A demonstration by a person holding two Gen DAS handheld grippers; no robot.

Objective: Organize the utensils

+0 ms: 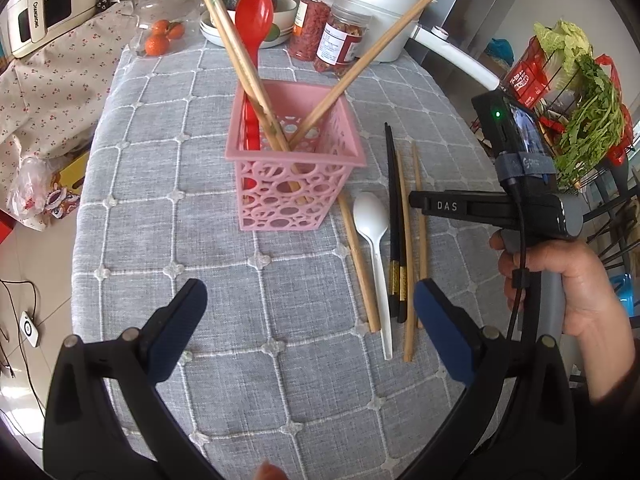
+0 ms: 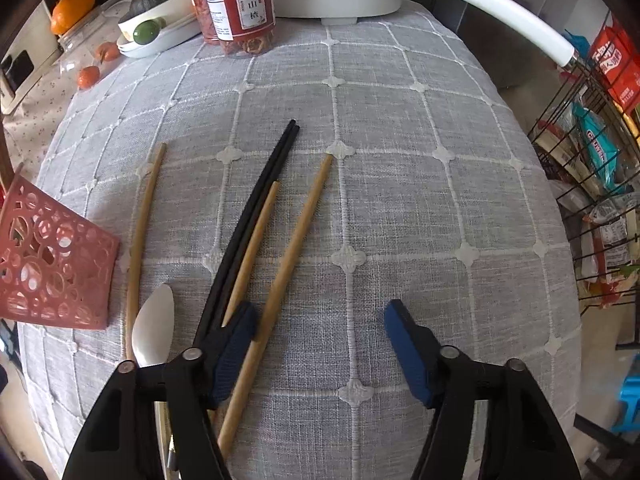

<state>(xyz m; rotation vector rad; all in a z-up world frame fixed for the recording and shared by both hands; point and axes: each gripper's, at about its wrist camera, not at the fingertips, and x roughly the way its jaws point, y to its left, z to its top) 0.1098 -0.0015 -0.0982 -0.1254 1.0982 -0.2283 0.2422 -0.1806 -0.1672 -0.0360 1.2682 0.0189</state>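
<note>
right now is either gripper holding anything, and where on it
Nothing held. The left gripper is open over bare cloth; the right gripper is open around a wooden chopstick, not pressing it.

Grey quilted tablecloth point(image 1: 160, 208) with white grid stitching, cherry-print cloth point(image 1: 56, 80) to the left, black wire rack point(image 2: 592, 184) of groceries at right, pale floor point(image 1: 24, 264), daylight

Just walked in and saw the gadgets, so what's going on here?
A person is sorting utensils into the pink basket, which already holds a red spoon and wooden chopsticks. The right gripper is open, low over the rightmost wooden chopstick on the table. The white spoon and black chopsticks lie loose. The left gripper hovers open.
</note>
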